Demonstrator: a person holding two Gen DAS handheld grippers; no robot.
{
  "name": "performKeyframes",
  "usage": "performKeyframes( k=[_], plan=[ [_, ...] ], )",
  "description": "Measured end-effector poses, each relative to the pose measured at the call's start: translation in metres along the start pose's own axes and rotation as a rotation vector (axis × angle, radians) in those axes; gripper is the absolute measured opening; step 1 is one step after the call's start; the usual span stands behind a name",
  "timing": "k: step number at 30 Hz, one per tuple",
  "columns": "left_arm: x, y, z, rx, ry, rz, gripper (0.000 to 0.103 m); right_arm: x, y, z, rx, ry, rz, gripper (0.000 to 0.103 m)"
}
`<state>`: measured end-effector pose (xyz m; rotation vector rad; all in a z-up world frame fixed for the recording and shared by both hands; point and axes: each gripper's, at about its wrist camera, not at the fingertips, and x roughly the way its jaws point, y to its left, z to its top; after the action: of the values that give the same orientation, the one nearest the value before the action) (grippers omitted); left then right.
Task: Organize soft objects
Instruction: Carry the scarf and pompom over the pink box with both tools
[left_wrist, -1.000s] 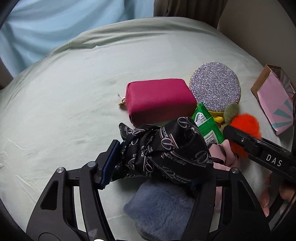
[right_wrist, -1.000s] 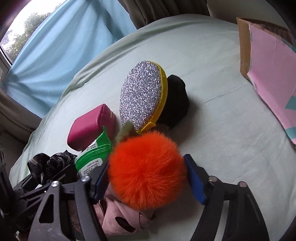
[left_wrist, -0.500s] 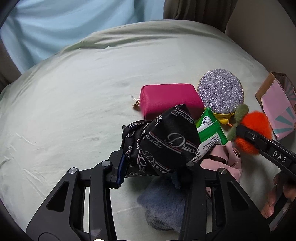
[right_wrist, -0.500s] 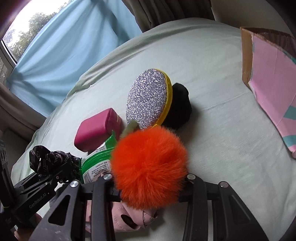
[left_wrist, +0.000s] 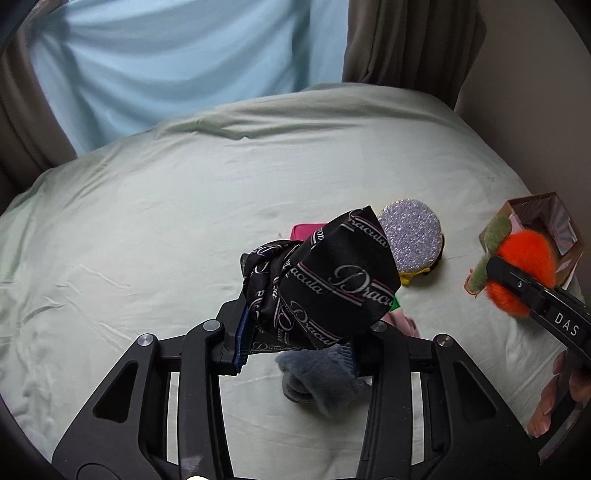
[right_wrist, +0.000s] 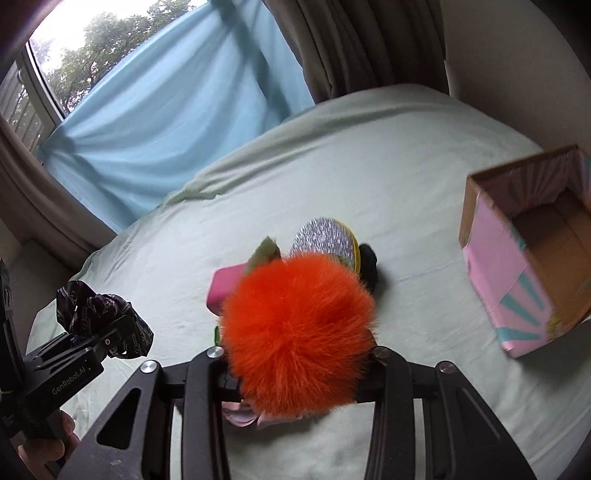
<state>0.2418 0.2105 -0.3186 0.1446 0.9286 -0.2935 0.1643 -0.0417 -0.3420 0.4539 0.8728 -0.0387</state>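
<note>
**Both grippers lifted, each holding a soft item above the bed**

Left gripper (left_wrist: 295, 332): jaws closed in on a black scarf (left_wrist: 325, 280) with white script lettering, bunched between the blue pads (left_wrist: 242, 332). Scarf sits centre of the left wrist view, raised off the bed sheet (left_wrist: 147, 240). Same scarf shows in the right wrist view at lower left (right_wrist: 103, 321).

Right gripper (right_wrist: 295, 373): jaws pinched tight on an orange pompom (right_wrist: 295, 332) with a green leaf tab (right_wrist: 264, 253). Pompom fills the centre of the right wrist view, held up above the sheet. In the left wrist view it is at right edge (left_wrist: 524, 266), in front of the box.

Below the left gripper on the sheet: grey fluffy cloth (left_wrist: 317, 380), lower centre. Just beside it, a pink fabric piece (left_wrist: 402, 321), mostly hidden by the scarf. Sliver of something green (left_wrist: 395, 301) at the scarf's edge.

Farther out: round glitter pad (left_wrist: 410, 236) with yellow rim, leaning on a black item (right_wrist: 369, 266). Pink pouch (right_wrist: 225, 284) left of it, partly covered.

Right side: open cardboard box (right_wrist: 517, 280), pink outside with teal rays, lying tilted on the sheet, well apart from the pile.

Top of frame: blue curtain (right_wrist: 166, 110), brown drapes (left_wrist: 410, 44).
</note>
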Motion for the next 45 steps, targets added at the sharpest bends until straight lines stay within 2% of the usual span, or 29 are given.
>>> performKeyframes(
  k=[5,9,14,20,28,36,45],
  plan=[
    [-0.046,-0.026,0.024,-0.021,-0.017,0.017,0.035,-0.052,0.007,0.031,-0.053,-0.01,0.011,0.035],
    [-0.074,-0.063,0.044,-0.032,-0.031,0.013,0.035,-0.088,0.002,0.056,-0.103,-0.028,0.005,0.035],
    [-0.093,-0.123,0.07,-0.069,-0.036,-0.02,0.035,-0.128,-0.031,0.091,-0.125,-0.038,-0.008,0.035],
    [-0.093,-0.204,0.089,-0.097,-0.02,-0.054,0.035,-0.159,-0.085,0.131,-0.142,-0.041,-0.03,0.035],
    [-0.054,-0.313,0.106,-0.102,0.037,-0.105,0.035,-0.162,-0.171,0.169,-0.167,0.018,-0.046,0.035],
    [0.017,-0.405,0.112,-0.097,0.174,-0.13,0.035,-0.124,-0.249,0.194,-0.179,0.143,-0.093,0.035],
    [0.115,-0.448,0.101,-0.112,0.367,-0.122,0.035,-0.05,-0.317,0.185,-0.132,0.326,-0.11,0.035]
  ],
)
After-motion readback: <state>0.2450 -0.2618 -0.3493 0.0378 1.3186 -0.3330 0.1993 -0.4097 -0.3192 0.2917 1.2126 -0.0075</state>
